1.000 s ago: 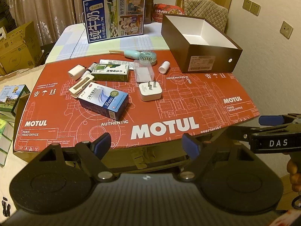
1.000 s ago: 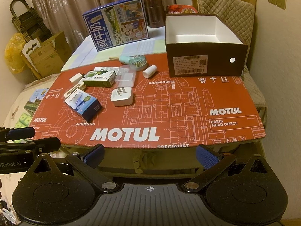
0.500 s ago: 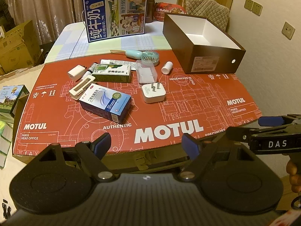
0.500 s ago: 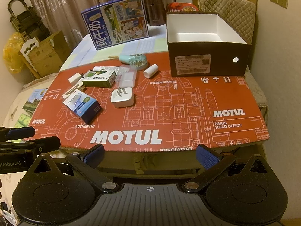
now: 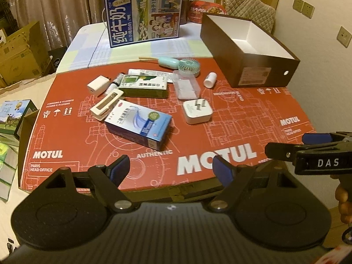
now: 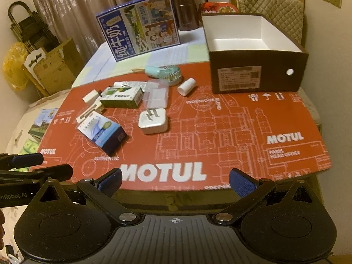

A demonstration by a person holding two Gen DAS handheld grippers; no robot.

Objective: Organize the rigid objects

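Done: nothing; brown box (image 6: 255,74) at upper right is empty.
Left: blue carton (image 5: 138,124), white plug (image 5: 197,111) and other items loose, centre-left tabletop (image 6: 220,132).
Left tongs (image 5: 170,171): apart, empty.
Right tongs (image 6: 175,181): apart, empty.

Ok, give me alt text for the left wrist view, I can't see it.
The open left gripper hovers at the near edge of a red Motul mat strewn with medicine boxes, plug adapters and a mint handheld fan. An empty brown box sits far right.
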